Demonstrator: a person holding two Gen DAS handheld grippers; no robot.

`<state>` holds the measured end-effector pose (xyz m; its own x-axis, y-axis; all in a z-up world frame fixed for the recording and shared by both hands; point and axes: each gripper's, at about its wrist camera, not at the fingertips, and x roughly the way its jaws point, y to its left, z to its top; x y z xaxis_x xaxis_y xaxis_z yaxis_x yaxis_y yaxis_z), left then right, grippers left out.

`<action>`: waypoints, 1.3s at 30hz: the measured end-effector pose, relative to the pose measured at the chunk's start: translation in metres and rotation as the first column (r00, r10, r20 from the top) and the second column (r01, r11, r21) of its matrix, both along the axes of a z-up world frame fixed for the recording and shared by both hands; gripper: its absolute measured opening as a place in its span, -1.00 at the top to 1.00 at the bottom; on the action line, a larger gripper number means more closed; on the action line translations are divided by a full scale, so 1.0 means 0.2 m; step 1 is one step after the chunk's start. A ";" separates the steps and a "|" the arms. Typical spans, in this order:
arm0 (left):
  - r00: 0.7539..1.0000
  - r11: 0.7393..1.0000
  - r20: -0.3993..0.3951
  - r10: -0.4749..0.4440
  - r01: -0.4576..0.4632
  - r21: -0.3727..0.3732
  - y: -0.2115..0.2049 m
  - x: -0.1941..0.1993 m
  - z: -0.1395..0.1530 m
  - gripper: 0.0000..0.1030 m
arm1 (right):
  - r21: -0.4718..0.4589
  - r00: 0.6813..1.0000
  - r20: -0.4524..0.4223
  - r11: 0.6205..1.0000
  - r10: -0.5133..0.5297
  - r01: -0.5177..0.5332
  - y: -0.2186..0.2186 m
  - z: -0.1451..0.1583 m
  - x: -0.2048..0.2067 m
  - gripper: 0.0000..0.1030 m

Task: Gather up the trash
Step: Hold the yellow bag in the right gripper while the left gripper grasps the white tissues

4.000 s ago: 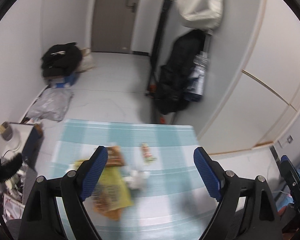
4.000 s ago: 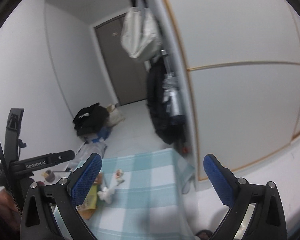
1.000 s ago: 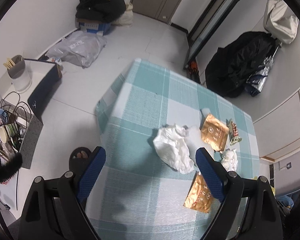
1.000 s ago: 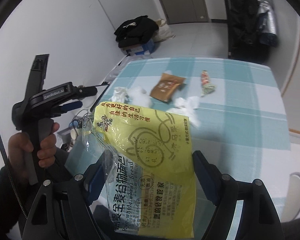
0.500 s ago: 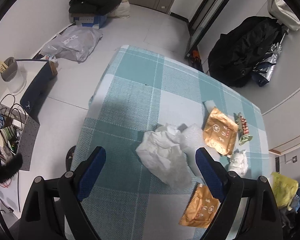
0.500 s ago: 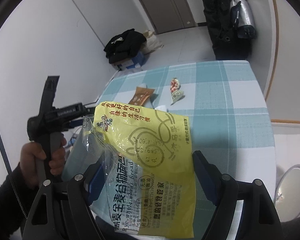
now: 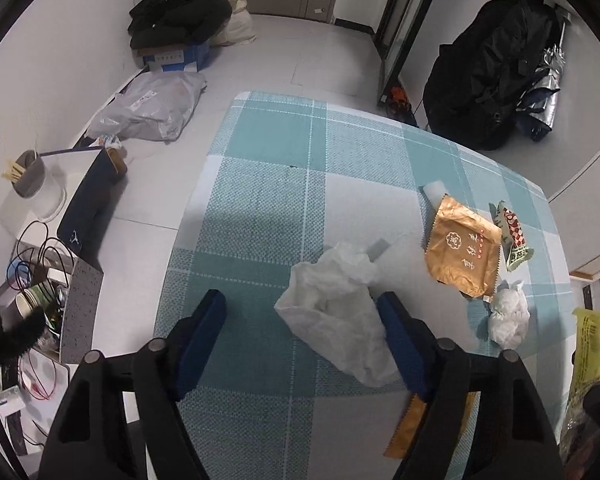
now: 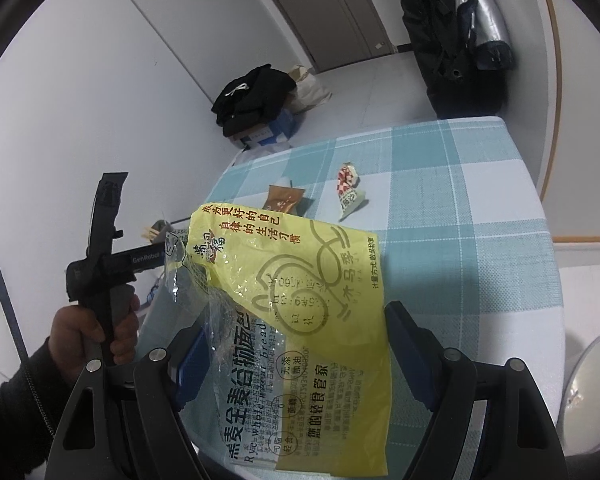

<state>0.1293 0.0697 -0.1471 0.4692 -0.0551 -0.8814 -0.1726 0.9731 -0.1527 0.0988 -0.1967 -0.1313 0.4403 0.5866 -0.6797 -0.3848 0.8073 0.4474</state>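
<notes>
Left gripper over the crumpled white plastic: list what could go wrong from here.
1. The left gripper is closing with the crumpled white plastic against its right finger only; it may pinch an edge and slip.
2. The gold wrapper partly under that finger could get dragged along.

Black tool [image 7: 302, 320] frames w/ blue pads, silver screws; dark sleeve [image 8: 4, 404].

Yellow bread bag [image 8: 300, 300], teal-checked tablecloth [image 7: 284, 184]

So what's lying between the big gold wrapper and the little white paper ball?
Nothing: the gold wrapper and white paper ball lie almost touching, only checked tablecloth between, in the left wrist view.
</notes>
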 end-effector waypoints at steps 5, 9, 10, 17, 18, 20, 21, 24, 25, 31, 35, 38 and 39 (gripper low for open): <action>1.000 0.998 0.011 -0.015 0.014 0.059 -0.02 0.00 -0.01 -0.07 | -0.001 1.000 -0.010 1.000 -0.010 0.010 -0.01 -0.01 0.01 -0.57; 0.999 0.998 0.019 -0.027 0.026 0.055 -0.01 0.01 0.00 0.28 | -0.003 1.000 -0.012 1.000 -0.022 0.022 -0.01 -0.01 0.01 -0.57; 0.999 0.999 0.023 -0.027 0.026 0.044 0.00 0.01 0.00 0.37 | -0.004 1.000 -0.012 1.000 -0.024 0.024 -0.01 -0.01 0.01 -0.58; 0.999 0.999 0.021 -0.044 0.044 -0.012 0.00 0.01 0.00 0.82 | -0.031 1.000 -0.003 0.999 -0.021 0.021 0.01 -0.01 -0.01 -0.58; 0.999 0.999 0.020 -0.050 0.050 -0.016 -0.01 0.01 0.00 0.85 | -0.035 1.000 0.001 0.999 -0.021 0.021 0.02 0.00 -0.01 -0.58; 0.998 0.998 0.023 -0.058 0.059 -0.012 -0.02 0.01 0.01 0.86 | -0.040 1.000 0.010 0.999 -0.020 0.020 0.02 0.00 -0.02 -0.58; 0.998 0.998 0.025 -0.063 0.063 -0.007 -0.03 0.00 0.01 0.86 | -0.040 1.000 0.013 0.999 -0.021 0.021 0.02 0.00 -0.02 -0.58; 0.997 0.998 0.025 -0.069 0.069 0.006 -0.04 -0.01 0.02 0.87 | -0.041 0.999 0.028 0.999 -0.029 0.030 0.01 0.02 -0.04 -0.58; 0.997 0.998 0.026 -0.068 0.068 0.007 -0.03 -0.02 0.03 0.87 | -0.040 0.999 0.031 0.999 -0.032 0.034 0.01 0.02 -0.04 -0.58; 0.998 0.999 0.047 -0.040 0.040 -0.005 0.00 -0.08 0.07 0.87 | -0.018 0.997 0.044 0.998 -0.055 0.056 -0.03 0.06 -0.10 -0.58; 0.996 0.999 0.077 -0.042 0.041 0.010 -0.01 -0.12 0.12 0.87 | -0.012 0.996 0.054 0.998 -0.069 0.069 -0.04 0.10 -0.14 -0.58; 0.992 0.998 0.109 -0.059 0.054 0.045 -0.03 -0.15 0.16 0.87 | -0.012 0.996 0.062 0.997 -0.071 0.072 -0.04 0.12 -0.16 -0.58; 0.990 0.997 0.123 -0.067 0.061 0.056 -0.04 -0.17 0.18 0.87 | -0.014 0.995 0.067 0.997 -0.071 0.073 -0.03 0.13 -0.17 -0.58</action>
<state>0.0955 0.0610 -0.1105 0.5726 -0.0438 -0.8187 -0.0927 0.9887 -0.1177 0.0646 -0.2033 -0.1045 0.5252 0.5408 -0.6570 -0.3536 0.8410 0.4095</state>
